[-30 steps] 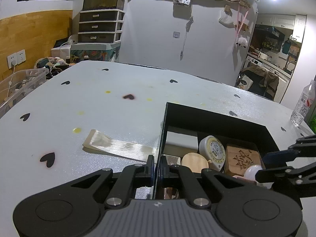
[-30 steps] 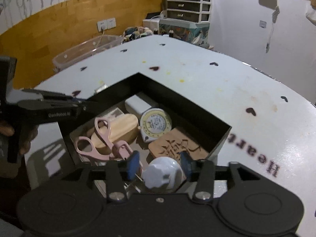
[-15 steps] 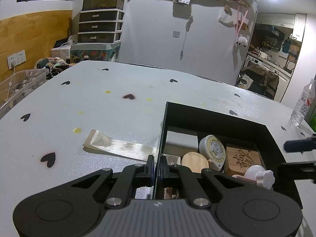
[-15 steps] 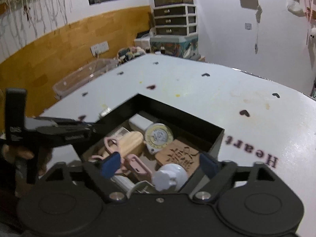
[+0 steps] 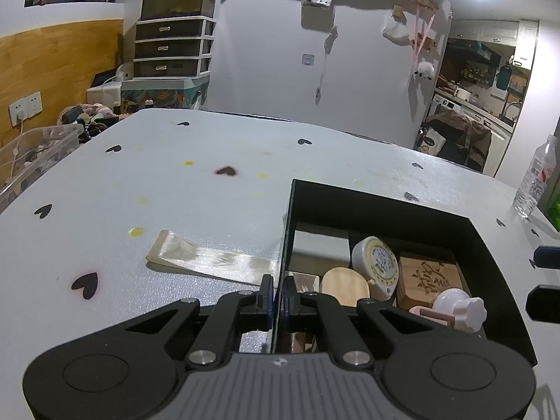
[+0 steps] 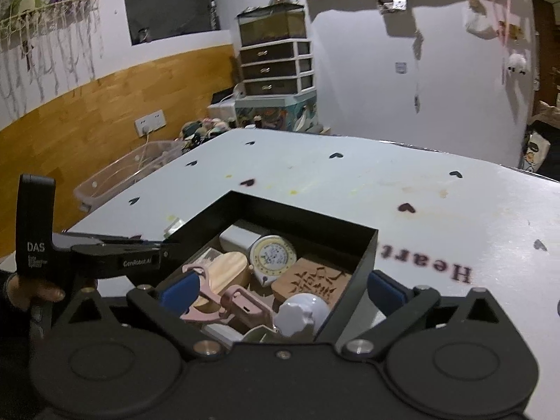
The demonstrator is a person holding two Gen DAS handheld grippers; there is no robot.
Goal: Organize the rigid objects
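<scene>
A black box [image 5: 381, 206] [image 6: 308, 217] stands on the white table. It holds a white knob-shaped object [image 5: 462, 306] [image 6: 301, 311], a round tape measure [image 5: 376, 257] [image 6: 273, 255], a carved wooden block [image 5: 430, 276] [image 6: 311, 280], a wooden oval piece [image 5: 344, 283] [image 6: 227, 267], pink clips [image 6: 224, 297] and a white block [image 6: 239, 239]. My left gripper [image 5: 278, 294] is shut on the box's left wall. My right gripper [image 6: 280, 287] is open and empty, raised above the box's near side; its fingertips [image 5: 546, 257] show at the right edge of the left wrist view.
A strip of beige tape [image 5: 210, 259] lies on the table [image 5: 175, 182] left of the box. A water bottle [image 5: 533, 178] stands at the far right edge. A clear plastic bin [image 6: 122, 178] sits beyond the table's left edge.
My right gripper opened, let go of the white knob-shaped object into the box, and drew back and up. My left gripper kept its hold on the box wall.
</scene>
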